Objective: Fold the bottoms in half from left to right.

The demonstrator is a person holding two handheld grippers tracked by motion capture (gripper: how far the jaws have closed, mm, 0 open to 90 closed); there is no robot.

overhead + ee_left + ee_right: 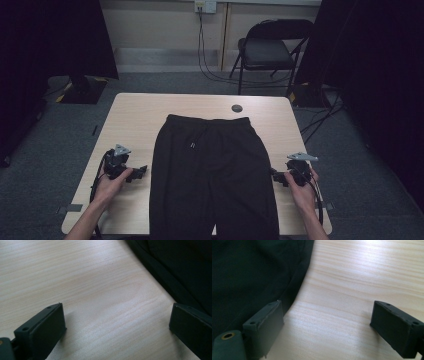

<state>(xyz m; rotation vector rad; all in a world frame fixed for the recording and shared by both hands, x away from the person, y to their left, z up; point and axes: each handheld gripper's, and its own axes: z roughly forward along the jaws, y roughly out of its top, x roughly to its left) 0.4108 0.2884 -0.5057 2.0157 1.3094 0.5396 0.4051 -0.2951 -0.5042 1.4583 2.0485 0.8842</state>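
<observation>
Likely to pinch only the top layer of the black trousers (212,175) if closed too shallow, with left gripper (140,173) and right gripper (276,176) both wide open, empty, beside the side seams.

Black drawstring trousers (212,175), spread flat, waistband away, legs over table's near edge

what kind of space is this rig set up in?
Probably a lab or studio corner set up for recording, not a home: black curtains hang at both sides, a folding chair stands by a bare wall, and cables trail over grey carpet behind the wooden table holding black trousers.
</observation>
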